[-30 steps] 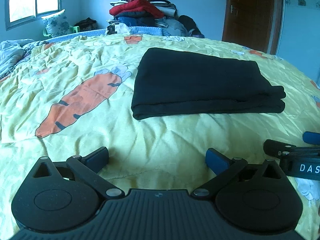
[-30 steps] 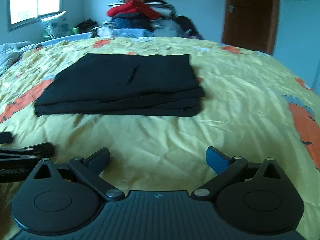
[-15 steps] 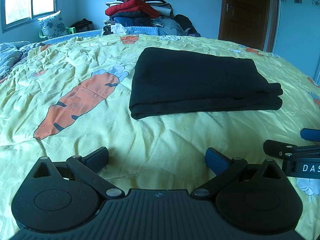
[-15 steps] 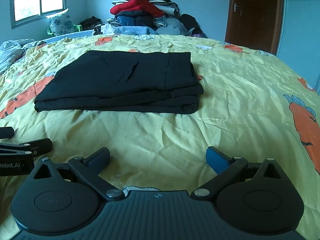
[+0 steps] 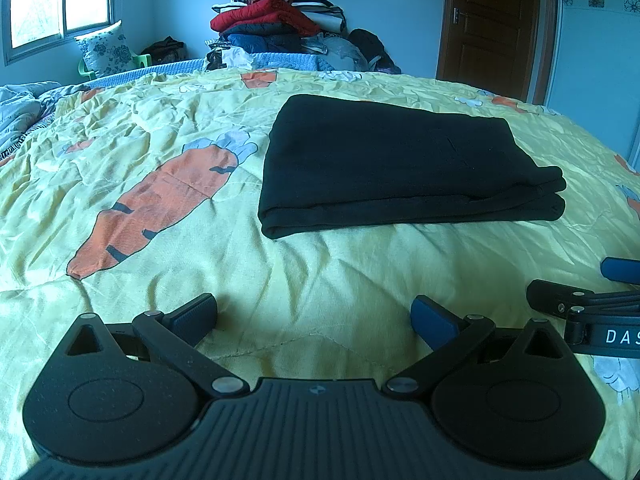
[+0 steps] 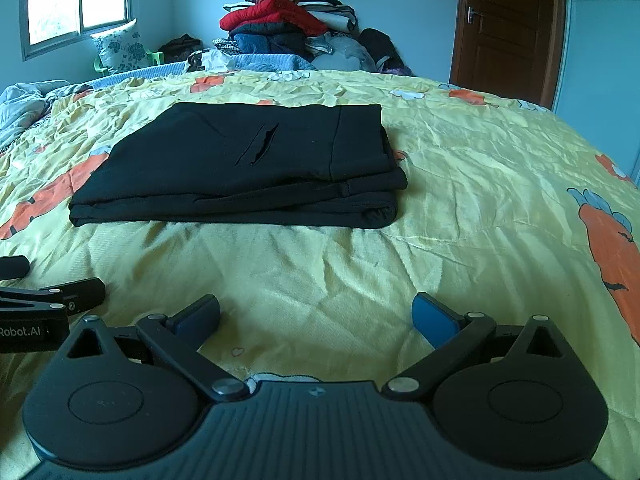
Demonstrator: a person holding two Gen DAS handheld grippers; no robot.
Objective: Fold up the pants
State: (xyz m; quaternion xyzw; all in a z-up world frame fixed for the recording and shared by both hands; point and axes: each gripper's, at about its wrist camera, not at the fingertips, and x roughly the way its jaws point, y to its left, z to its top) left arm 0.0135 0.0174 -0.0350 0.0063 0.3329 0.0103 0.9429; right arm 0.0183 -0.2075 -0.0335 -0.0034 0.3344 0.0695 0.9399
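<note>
The black pants [image 5: 392, 164] lie folded into a flat rectangle on the yellow carrot-print bedspread [image 5: 168, 248]; they also show in the right wrist view [image 6: 248, 164], pocket slit up. My left gripper [image 5: 314, 314] is open and empty, well short of the pants' near edge. My right gripper [image 6: 316, 316] is open and empty, also short of the pants. Each gripper shows at the other view's edge: the right one [image 5: 592, 300], the left one [image 6: 48, 292].
A pile of clothes and quilts [image 5: 280, 28] stands beyond the far edge of the bed. A brown door [image 5: 492, 28] is at the back right, a window [image 5: 60, 0] and a floral pillow [image 5: 108, 48] at the back left.
Both grippers have barely moved, both views shifting only slightly. The pants lie as before and both grippers stay open.
</note>
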